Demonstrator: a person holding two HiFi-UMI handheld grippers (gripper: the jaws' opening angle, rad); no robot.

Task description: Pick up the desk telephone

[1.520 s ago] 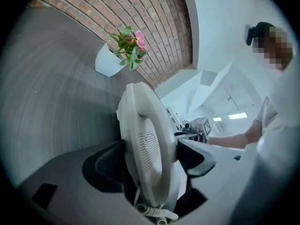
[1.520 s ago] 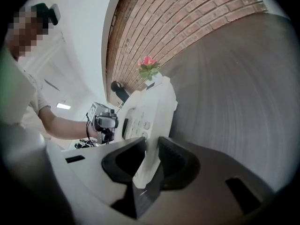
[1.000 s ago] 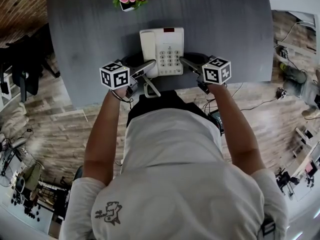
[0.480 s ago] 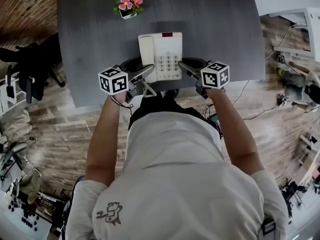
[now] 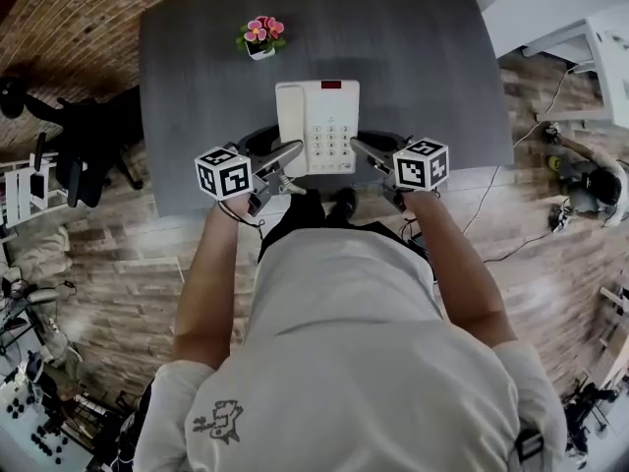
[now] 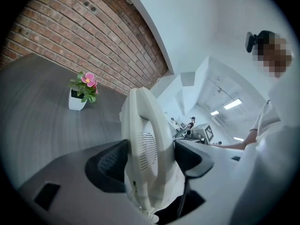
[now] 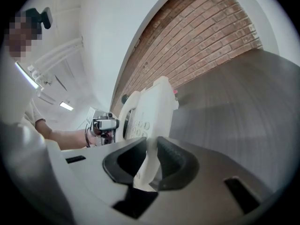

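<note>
While the left tool (image 5: 293, 152) and the right tool (image 5: 360, 147) clamp the telephone (image 5: 317, 126) by its sides above the near edge of the desk (image 5: 423, 57), raise both together so it does not tilt.

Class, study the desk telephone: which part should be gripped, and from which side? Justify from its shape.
Grip the telephone by its two long side edges, one claw from each side. The flat body is too broad for one claw to span. Its thin right edge fits the narrow right claw; the thicker left side needs the left claw wide.
</note>
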